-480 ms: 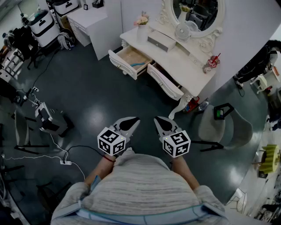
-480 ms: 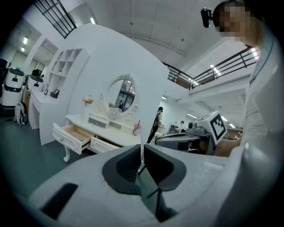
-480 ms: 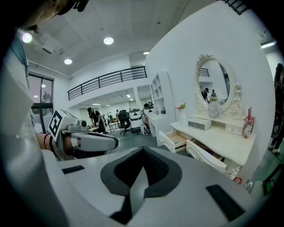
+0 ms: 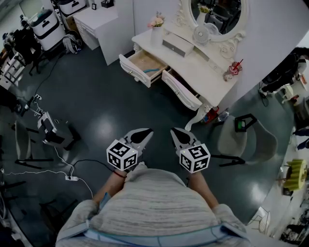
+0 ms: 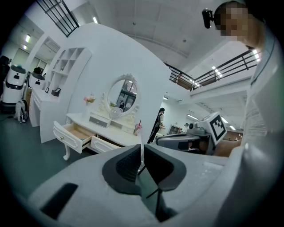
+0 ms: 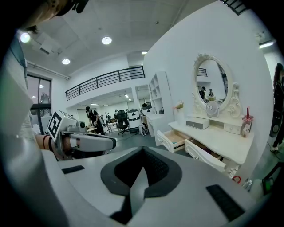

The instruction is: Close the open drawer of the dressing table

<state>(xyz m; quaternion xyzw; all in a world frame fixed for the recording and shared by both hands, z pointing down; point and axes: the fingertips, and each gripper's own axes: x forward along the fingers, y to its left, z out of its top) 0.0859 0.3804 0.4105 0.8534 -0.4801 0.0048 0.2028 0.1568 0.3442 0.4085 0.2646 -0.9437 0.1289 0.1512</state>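
Observation:
The white dressing table (image 4: 203, 67) stands across the dark floor, far from me, with an oval mirror (image 4: 217, 14) on it. Two of its drawers stand pulled out: the left drawer (image 4: 140, 65), with a bare wooden inside, and the right drawer (image 4: 181, 90). Both also show in the left gripper view, left drawer (image 5: 73, 134) and right drawer (image 5: 104, 144), and in the right gripper view, left drawer (image 6: 174, 139) and right drawer (image 6: 205, 156). My left gripper (image 4: 147, 131) and right gripper (image 4: 174, 131) are held side by side close to my body. Both are shut and hold nothing.
A vase of flowers (image 4: 156, 26), a small box (image 4: 177, 46) and a pink cup with a straw (image 4: 231, 70) stand on the tabletop. A white cabinet (image 4: 99, 26) is at the table's left, a grey chair (image 4: 244, 140) at its right. Cables (image 4: 72, 171) and equipment (image 4: 53, 130) lie at the left.

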